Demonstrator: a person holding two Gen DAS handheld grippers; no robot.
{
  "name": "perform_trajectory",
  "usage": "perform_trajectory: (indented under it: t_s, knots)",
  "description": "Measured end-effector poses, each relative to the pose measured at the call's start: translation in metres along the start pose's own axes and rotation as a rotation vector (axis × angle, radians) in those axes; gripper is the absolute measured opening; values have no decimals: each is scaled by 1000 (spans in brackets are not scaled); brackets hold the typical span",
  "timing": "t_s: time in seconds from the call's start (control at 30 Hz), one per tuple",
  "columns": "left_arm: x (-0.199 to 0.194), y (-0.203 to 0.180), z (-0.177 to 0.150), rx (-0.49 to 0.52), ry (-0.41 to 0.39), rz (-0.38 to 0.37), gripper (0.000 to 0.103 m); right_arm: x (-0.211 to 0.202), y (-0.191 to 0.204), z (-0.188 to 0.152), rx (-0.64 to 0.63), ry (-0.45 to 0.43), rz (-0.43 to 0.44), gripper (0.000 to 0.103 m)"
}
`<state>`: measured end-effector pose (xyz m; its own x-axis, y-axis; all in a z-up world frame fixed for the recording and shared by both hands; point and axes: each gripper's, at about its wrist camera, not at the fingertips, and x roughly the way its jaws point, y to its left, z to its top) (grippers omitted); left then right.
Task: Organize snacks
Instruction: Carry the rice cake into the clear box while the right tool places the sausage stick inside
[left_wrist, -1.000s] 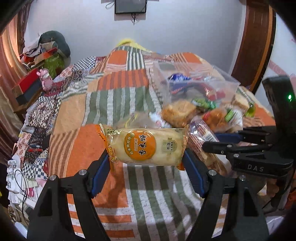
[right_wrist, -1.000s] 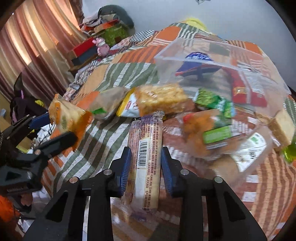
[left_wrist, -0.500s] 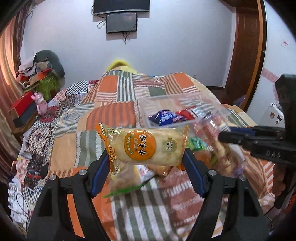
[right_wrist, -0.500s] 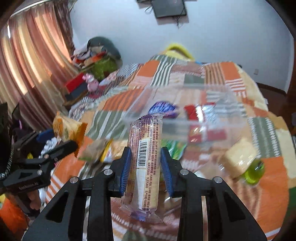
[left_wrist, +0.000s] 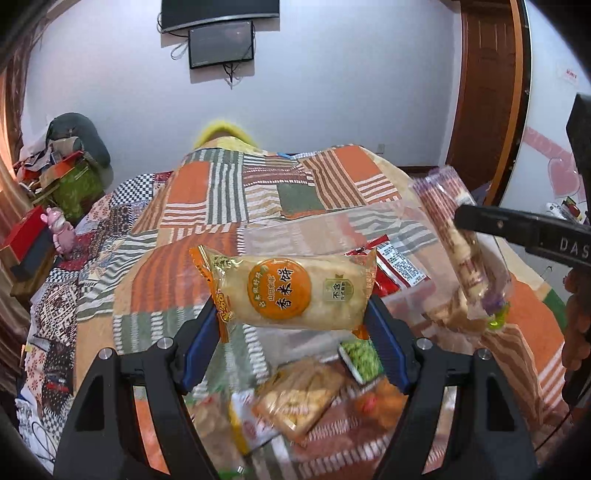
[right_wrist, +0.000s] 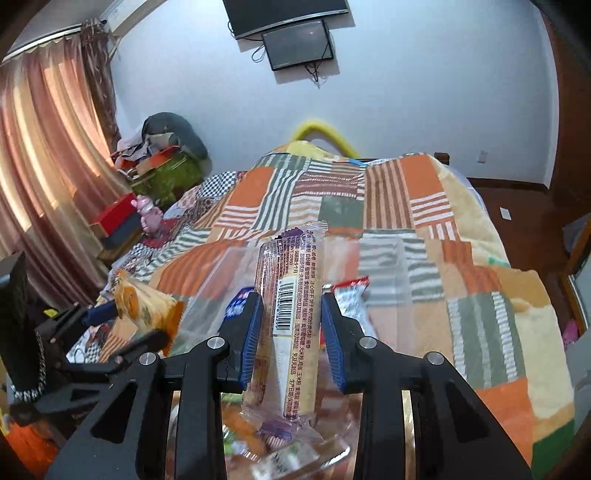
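Note:
My left gripper (left_wrist: 291, 332) is shut on a yellow rice-cracker pack with an orange round label (left_wrist: 291, 290), held crosswise in the air above the bed. My right gripper (right_wrist: 291, 332) is shut on a long purple-wrapped cracker roll with a barcode (right_wrist: 288, 317), held upright. The roll also shows at the right of the left wrist view (left_wrist: 458, 254). Both packs hang over a clear plastic box (left_wrist: 317, 229) that holds red and blue snack packs (left_wrist: 395, 264). The rice-cracker pack also shows at the left of the right wrist view (right_wrist: 142, 302).
Loose snacks lie on the patchwork quilt (left_wrist: 184, 192) below my left gripper: a tan biscuit pack (left_wrist: 303, 398) and a green pack (left_wrist: 360, 356). Boxes and clutter (left_wrist: 55, 184) stand at the bed's left side. A wooden door (left_wrist: 487, 85) is at the right.
Both grippers have risen and moved forward with their packs, from low over the loose snacks to above the clear box. The views have tilted up toward the wall.

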<state>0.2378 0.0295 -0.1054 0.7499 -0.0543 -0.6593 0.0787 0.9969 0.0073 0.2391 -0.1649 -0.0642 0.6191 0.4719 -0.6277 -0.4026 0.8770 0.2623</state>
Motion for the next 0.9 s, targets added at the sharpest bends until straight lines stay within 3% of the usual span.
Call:
perform_trajectory:
  t_s: [0.5, 0.77, 0.9]
  knots:
    - [80, -10, 18, -22, 124, -60, 76, 70, -16, 24, 15, 66, -3, 30]
    - [99, -8, 17, -51, 176, -87, 86, 90, -24, 13, 0, 152, -3, 34]
    - [95, -7, 14, -74, 165, -94, 87, 84, -31, 12, 8, 150, -12, 34]
